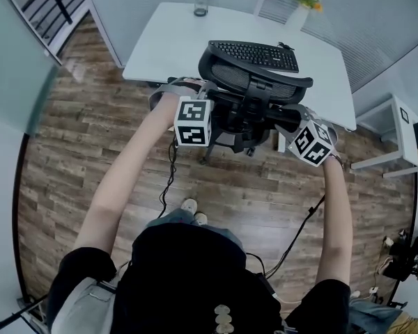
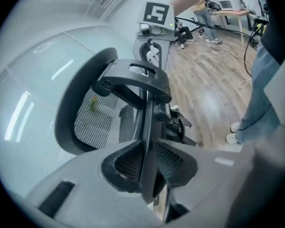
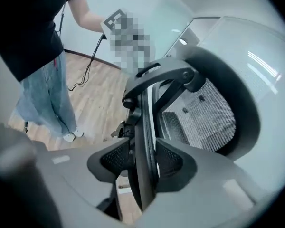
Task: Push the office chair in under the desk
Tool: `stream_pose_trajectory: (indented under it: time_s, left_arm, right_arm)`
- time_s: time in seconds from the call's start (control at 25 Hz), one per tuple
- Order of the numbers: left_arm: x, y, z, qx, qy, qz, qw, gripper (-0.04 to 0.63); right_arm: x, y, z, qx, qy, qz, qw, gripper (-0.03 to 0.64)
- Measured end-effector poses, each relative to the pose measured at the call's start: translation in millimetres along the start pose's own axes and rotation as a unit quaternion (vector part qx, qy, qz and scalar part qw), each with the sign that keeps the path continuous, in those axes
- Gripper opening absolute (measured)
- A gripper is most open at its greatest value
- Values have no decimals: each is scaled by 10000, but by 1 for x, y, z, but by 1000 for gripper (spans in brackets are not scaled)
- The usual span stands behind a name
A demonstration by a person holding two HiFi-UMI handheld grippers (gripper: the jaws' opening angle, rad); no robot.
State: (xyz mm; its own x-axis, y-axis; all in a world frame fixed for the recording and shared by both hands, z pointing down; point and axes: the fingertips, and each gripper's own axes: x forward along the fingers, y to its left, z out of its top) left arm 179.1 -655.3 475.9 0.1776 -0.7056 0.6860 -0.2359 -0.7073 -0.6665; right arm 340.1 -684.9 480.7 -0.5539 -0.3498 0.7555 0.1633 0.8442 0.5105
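Pose: both arms [image 1: 125,179] stretched forward, angled down | left gripper [image 2: 147,163]: clamped on chair [image 1: 258,82] frame | right gripper [image 3: 143,163]: jaws apart, frame loosely between.

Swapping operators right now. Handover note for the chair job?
Left gripper: shut on the rear frame edge of the office chair.
Right gripper: jaws straddle the frame on the chair's other side and look loose, not pressing.
Chair: backrest at the near edge of the desk; wheel base shows on the floor in front of it.
Done: chair is up at the desk.
Left: firm up the right grip, then push further under.
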Motion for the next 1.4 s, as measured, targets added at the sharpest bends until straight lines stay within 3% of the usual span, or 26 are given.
stream_pose_trajectory:
  time_s: [0.12, 0.2, 0.32, 0.4, 0.52, 0.64, 0.88, 1.0, 1.2, 1.28, 1.4]
  left_arm:
    - [-18, 8, -4, -265, -170, 511, 9982, 14]
    - [-29, 10, -5, -693, -397, 721, 9942, 11]
    - [-46, 15, -3, -1636, -955, 996, 9768, 11]
    - [-60, 20, 0, -2330, -1425, 1217, 9543, 9]
    - [-81, 27, 4, -3253, -2159, 1544, 9076, 9]
    - [-102, 33, 4, -3773, -2641, 1917, 8667, 9]
    - [-126, 28, -4, -4236, -2987, 2348, 8223, 9]
    - [-129, 22, -16, -4450, -2925, 2487, 8090, 9]
    - [-132, 16, -27, -4722, -2834, 2578, 7939, 8]
    - [-134, 16, -27, -4739, -2860, 2577, 7920, 8]
    - [-139, 17, -22, -4654, -2868, 2590, 7963, 8]
  right_arm:
    - [-19, -5, 12, 562, -486, -403, 9964, 163]
    - [-33, -7, 21, 1079, -896, -680, 9878, 150]
    - [-58, -11, 35, 1904, -1596, -1213, 9610, 122]
    - [-76, -13, 41, 2438, -2052, -1610, 9341, 98]
    - [-99, -12, 45, 3077, -2576, -2150, 8904, 61]
    - [-120, -6, 46, 3595, -2965, -2629, 8448, 52]
    - [-162, 6, 29, 4416, -3470, -3623, 7439, 20]
    - [-174, 18, 19, 4571, -3427, -3975, 7181, 5]
    - [-175, 34, 7, 4689, -3268, -4219, 7038, 6]
    - [-176, 38, 3, 4741, -3239, -4263, 6990, 6]
    - [-176, 43, -1, 4769, -3185, -4292, 6979, 8]
